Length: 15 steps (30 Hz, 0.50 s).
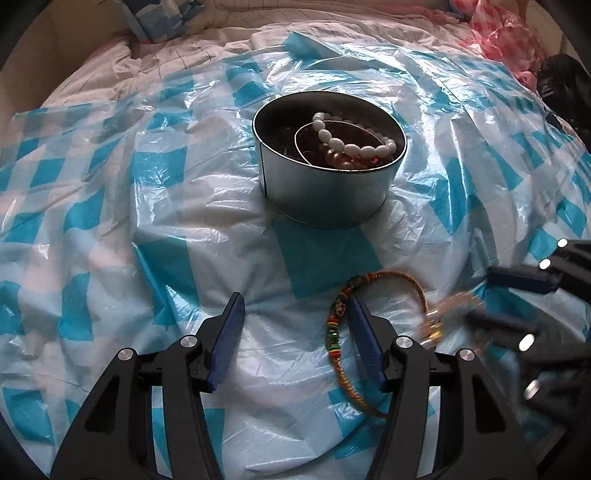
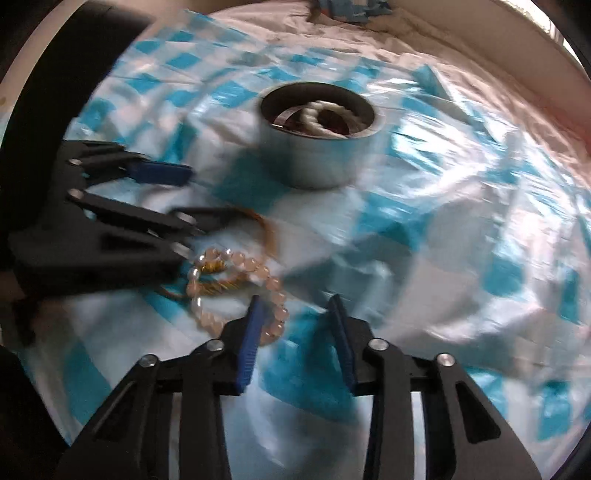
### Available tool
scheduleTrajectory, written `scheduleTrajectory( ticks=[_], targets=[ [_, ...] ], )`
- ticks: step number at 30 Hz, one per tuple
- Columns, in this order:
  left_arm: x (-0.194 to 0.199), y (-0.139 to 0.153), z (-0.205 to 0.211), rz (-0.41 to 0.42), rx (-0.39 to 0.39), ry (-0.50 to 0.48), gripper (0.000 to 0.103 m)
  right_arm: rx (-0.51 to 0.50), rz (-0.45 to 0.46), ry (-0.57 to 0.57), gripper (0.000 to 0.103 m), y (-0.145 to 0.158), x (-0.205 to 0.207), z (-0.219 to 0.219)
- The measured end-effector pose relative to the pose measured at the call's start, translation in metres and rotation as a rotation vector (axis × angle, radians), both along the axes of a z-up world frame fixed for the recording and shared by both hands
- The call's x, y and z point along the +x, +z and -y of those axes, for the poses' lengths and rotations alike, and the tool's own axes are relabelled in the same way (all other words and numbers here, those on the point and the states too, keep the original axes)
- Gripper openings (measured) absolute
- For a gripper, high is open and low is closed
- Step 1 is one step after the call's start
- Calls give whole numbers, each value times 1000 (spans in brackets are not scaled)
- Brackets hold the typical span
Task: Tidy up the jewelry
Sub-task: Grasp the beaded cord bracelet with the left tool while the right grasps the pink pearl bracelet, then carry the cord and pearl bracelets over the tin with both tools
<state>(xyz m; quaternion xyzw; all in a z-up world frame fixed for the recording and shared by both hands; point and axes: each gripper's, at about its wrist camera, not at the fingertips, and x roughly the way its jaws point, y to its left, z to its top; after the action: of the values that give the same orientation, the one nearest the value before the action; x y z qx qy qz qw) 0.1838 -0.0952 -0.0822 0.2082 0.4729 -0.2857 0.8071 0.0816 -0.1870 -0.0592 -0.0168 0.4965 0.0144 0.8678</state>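
Observation:
A round metal tin (image 1: 325,192) stands on a blue-and-white checked plastic sheet (image 1: 147,221); it holds a white bead bracelet (image 1: 351,138) and darker jewelry. The tin also shows in the right wrist view (image 2: 317,162). A braided orange cord bracelet with coloured beads (image 1: 338,325) lies by my open left gripper (image 1: 295,306), against its right finger. A pale pink bead bracelet (image 2: 236,288) with a gold piece lies by my open right gripper (image 2: 295,306), just left of its left finger. The right gripper appears blurred at the left wrist view's right edge (image 1: 509,295).
The sheet covers a rumpled white bed cover (image 1: 166,55). A pink checked bag (image 1: 506,40) and a black object (image 1: 565,85) lie at the far right. A blue patterned pillow (image 1: 159,18) is at the back.

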Motion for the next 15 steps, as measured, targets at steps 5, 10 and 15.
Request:
scheduleTrajectory(
  ticks=[5,10,15],
  targets=[
    [-11,1,9,63,45,-46,48,82,19,-33,32,2,-11,20],
    [-32,0,27,80,114,-135,7,20,9,13,29,-2,-9,1],
    [-14,21,2,-136,-136,-64,7,221,-25,26,9,-2,-8,17]
  ],
)
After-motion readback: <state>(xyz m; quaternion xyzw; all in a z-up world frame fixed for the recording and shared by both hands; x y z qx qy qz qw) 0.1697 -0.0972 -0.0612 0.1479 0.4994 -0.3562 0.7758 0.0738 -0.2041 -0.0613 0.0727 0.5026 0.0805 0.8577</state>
